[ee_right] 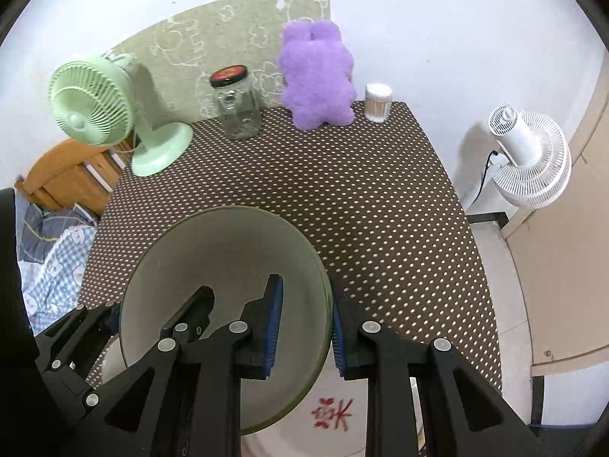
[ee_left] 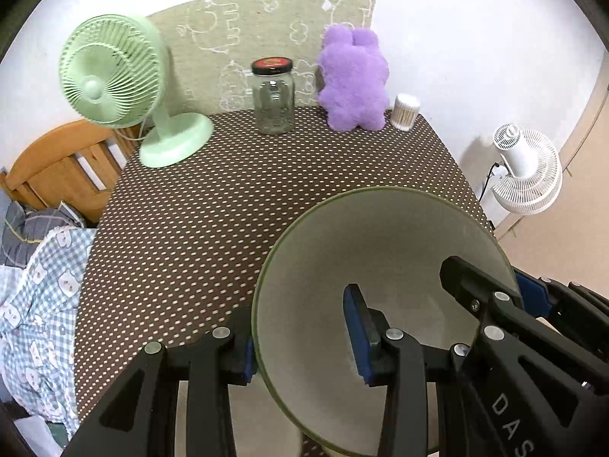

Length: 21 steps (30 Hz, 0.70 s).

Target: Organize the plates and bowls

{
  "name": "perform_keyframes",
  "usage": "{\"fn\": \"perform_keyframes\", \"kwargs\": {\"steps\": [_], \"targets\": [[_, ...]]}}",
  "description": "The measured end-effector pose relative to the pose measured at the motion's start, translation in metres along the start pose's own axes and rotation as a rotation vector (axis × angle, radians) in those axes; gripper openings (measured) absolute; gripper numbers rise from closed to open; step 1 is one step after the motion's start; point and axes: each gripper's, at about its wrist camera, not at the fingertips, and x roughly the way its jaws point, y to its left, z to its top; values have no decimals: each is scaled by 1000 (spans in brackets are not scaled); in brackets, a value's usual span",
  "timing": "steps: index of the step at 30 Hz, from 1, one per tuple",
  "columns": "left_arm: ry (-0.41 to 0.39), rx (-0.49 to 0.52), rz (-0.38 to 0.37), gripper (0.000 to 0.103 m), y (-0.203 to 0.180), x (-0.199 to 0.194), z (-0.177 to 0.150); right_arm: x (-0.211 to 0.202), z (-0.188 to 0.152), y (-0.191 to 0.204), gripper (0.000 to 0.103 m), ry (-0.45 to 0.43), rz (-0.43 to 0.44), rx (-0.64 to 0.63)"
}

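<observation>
Above the dotted tablecloth [ee_left: 266, 190], both hand-held grippers (left [ee_left: 304, 346], right [ee_right: 304, 327]) pinch opposite walls of the bowl [ee_left: 380, 251].

clear: mid tablecloth [ee_left: 236, 205] open | blocked: back edge w/ green fan [ee_left: 114, 76], jar [ee_left: 273, 95], purple plush [ee_left: 352, 80], swab tub [ee_left: 406, 111] | near: bowl [ee_left: 380, 266] fills front

Left gripper [ee_left: 304, 342], right gripper [ee_right: 304, 327]: jaws clamped, angled down.

- My left tongs [ee_left: 304, 342]: black angular links, silver rivets, blue pads [ee_left: 357, 339].
- My right tongs [ee_right: 304, 327]: same black frame, ribbed blue pads [ee_right: 275, 320], white letters "DAS" on its side.
</observation>
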Motion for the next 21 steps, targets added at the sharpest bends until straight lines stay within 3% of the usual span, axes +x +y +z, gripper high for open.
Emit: {"fn": "perform_keyframes", "kwargs": {"steps": [21], "targets": [[33,25,1,38,74,-16,-53,-11,-55,82,27,34,1,4]]}}
